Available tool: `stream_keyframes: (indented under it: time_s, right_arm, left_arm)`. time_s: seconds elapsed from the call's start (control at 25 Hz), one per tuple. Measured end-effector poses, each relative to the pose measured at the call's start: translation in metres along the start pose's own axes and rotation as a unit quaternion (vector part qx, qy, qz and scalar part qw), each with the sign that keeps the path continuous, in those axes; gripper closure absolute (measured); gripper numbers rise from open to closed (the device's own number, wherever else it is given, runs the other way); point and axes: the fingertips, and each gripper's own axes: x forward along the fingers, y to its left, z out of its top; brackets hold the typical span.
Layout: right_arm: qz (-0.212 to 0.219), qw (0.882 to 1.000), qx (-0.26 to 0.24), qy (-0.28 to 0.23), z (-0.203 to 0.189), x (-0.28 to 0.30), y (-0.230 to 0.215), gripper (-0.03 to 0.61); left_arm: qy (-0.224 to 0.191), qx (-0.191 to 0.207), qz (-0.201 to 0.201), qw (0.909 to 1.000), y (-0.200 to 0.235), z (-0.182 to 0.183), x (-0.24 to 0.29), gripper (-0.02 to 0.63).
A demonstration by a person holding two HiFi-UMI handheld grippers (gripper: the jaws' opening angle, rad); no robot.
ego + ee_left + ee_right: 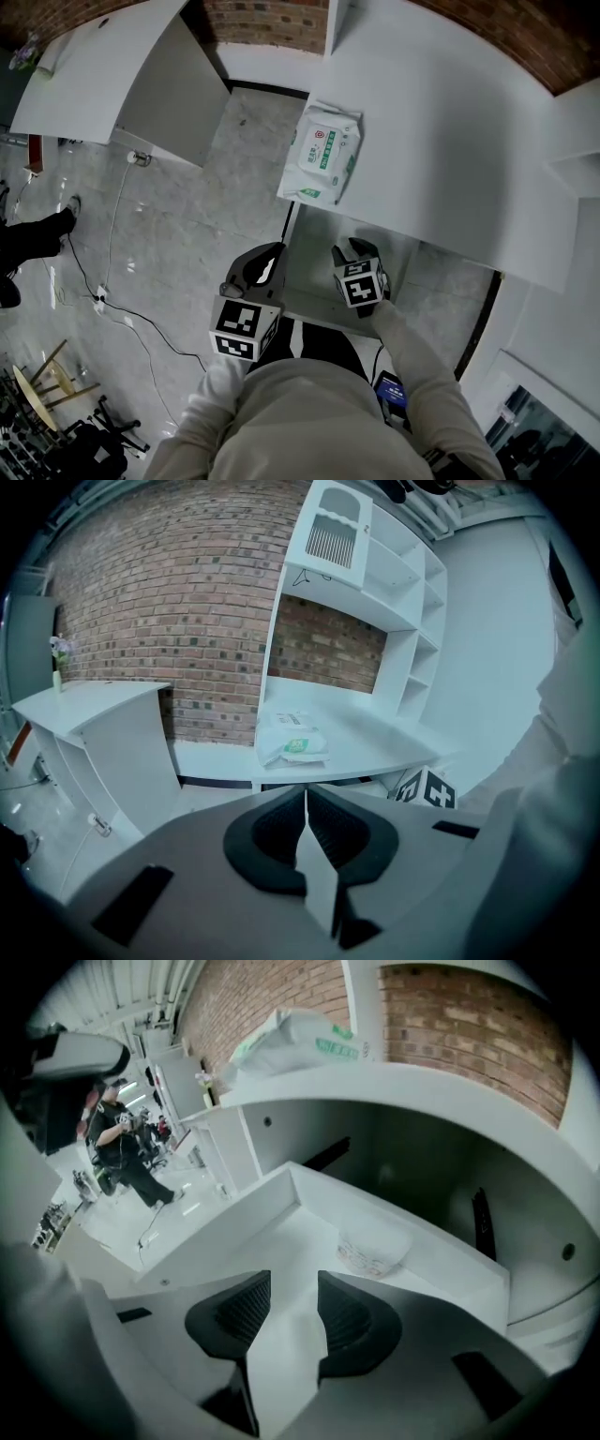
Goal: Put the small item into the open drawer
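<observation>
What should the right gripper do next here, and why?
Probably draw the right gripper back out of the drawer. Its jaws stand apart with nothing between them, and the small white packet already lies on the drawer floor just ahead of them, so the placing looks done.

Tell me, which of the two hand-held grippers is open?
The right hand-held gripper, at the open drawer: its jaws stand apart, empty. The left hand-held gripper has its jaws pressed together.
</observation>
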Motion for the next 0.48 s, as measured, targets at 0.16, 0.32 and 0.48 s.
stream_keyframes:
  time_s: [0.16, 0.32, 0.48]
  right_arm:
    - [-0.01, 0.998, 0.023, -0.05, 0.021, -0.021, -0.002, 0.405]
    - [-0.015, 0.994, 0.036, -0.101, 0.047, -0.051, 0.0, 0.428]
    - [-0.025, 0.986, 0.062, -0.152, 0.068, -0.084, -0.001, 0.429]
  left_arm:
    - [-0.009, 0.007, -0.009, 0.9999, -0.002, 0.004, 0.0, 0.589]
    - [-0.017, 0.014, -0.022, 0.9995, -0.005, 0.009, 0.0, 0.589]
    - [-0.03, 0.016, -0.037, 0.9987, -0.009, 0.016, -0.001, 0.589]
